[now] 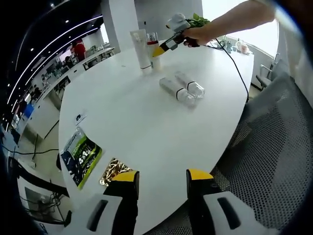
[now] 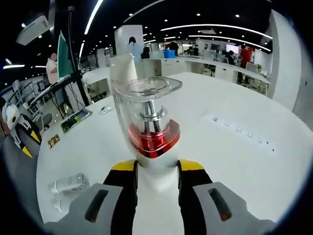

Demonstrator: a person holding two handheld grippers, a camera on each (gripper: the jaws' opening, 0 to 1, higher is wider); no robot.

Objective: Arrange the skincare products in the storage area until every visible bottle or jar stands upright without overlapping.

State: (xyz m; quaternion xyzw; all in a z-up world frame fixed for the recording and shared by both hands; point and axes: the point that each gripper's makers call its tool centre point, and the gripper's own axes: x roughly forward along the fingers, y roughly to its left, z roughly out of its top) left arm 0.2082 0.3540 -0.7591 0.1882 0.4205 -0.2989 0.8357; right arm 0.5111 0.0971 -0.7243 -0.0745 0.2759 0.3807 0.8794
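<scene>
Red-collared pump bottle [image 2: 149,125] gripped between right fingers [image 2: 128,188], label unreadable; left fingers [image 1: 125,188] apart, empty.

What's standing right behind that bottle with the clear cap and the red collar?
In the right gripper view, a tall white tube rises just behind the clear-capped bottle, which the right gripper grips. The bottle hides the tube's lower part and whether they touch.
</scene>
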